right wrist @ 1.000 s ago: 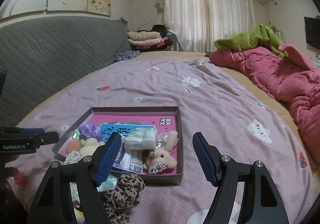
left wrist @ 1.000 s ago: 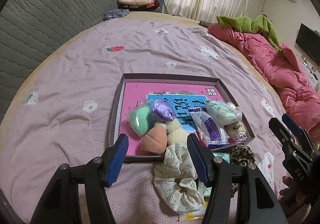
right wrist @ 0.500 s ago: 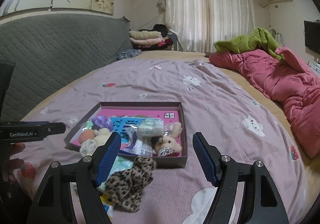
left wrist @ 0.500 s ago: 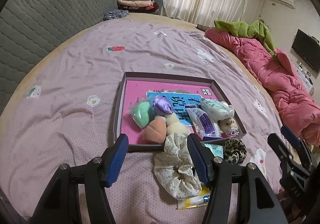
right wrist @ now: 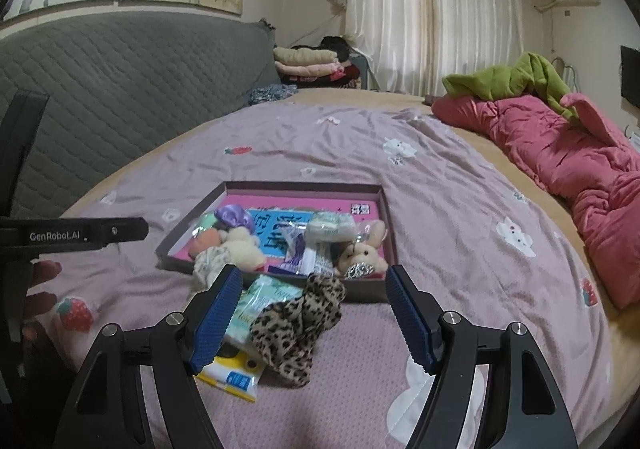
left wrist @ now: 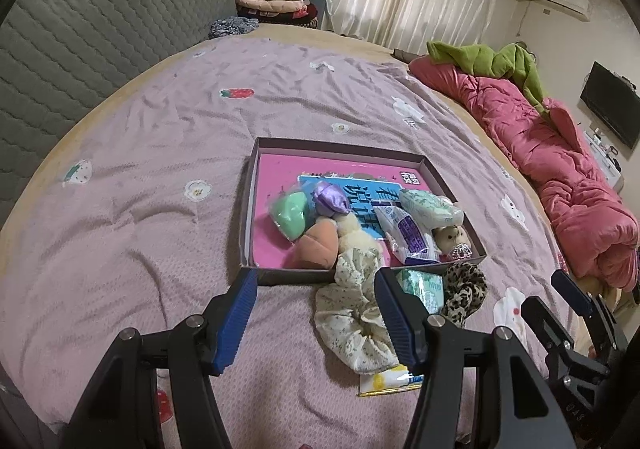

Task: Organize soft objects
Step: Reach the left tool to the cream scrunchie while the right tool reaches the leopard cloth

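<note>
A shallow box (left wrist: 256, 153) with a pink bottom lies on the purple bedspread and holds several soft things: a green sponge (left wrist: 291, 212), a purple scrunchie (left wrist: 331, 199), a peach sponge (left wrist: 318, 244), tissue packs and a small bear (left wrist: 450, 236). In front of the box lie a floral scrunchie (left wrist: 352, 317), a leopard scrunchie (right wrist: 298, 323) and a green tissue pack (right wrist: 264, 299). My left gripper (left wrist: 316, 323) is open and empty, just before the box edge. My right gripper (right wrist: 312, 323) is open, with the leopard scrunchie lying between its fingers.
A yellow packet (right wrist: 232, 375) lies under the loose items. A pink quilt (left wrist: 560, 169) with a green garment (left wrist: 492, 61) runs along the right side of the bed. A grey padded headboard (left wrist: 80, 41) stands at the left. Folded clothes (left wrist: 272, 1) are stacked behind the bed.
Both grippers have drawn back and up from the box, so more of the bed shows. The leopard scrunchie now lies between the right fingers. Both stay open.
</note>
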Demonstrator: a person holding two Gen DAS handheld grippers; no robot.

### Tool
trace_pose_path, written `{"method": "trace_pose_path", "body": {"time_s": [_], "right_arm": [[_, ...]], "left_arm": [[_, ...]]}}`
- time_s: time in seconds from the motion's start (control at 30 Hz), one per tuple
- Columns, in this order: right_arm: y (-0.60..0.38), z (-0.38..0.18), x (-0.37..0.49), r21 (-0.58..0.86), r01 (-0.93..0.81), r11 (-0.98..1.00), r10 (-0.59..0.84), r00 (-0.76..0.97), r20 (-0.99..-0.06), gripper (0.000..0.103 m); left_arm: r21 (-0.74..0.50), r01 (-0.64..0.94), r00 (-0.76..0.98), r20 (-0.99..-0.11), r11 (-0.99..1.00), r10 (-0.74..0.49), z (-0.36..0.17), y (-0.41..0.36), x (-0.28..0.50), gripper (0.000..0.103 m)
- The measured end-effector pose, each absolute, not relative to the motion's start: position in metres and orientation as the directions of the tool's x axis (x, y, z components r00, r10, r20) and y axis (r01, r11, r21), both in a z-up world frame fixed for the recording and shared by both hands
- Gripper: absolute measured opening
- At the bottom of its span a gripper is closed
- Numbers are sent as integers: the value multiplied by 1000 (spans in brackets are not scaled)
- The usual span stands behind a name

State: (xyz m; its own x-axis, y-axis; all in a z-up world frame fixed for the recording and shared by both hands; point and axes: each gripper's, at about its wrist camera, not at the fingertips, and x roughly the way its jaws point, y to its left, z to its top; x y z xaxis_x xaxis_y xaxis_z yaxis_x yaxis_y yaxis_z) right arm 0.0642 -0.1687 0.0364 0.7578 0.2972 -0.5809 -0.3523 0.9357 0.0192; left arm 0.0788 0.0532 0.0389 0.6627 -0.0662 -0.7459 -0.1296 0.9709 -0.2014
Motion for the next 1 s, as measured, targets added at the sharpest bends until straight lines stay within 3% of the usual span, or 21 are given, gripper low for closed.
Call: {"method": "trace_pose_path", "body": {"time_s": [1.0], "right_arm": [[-153,-17,73,81,-352,933,304,645,-701,75]], "left_arm": [[-268,-87,544,-820,960,-179,-15,24,80,61]]}}
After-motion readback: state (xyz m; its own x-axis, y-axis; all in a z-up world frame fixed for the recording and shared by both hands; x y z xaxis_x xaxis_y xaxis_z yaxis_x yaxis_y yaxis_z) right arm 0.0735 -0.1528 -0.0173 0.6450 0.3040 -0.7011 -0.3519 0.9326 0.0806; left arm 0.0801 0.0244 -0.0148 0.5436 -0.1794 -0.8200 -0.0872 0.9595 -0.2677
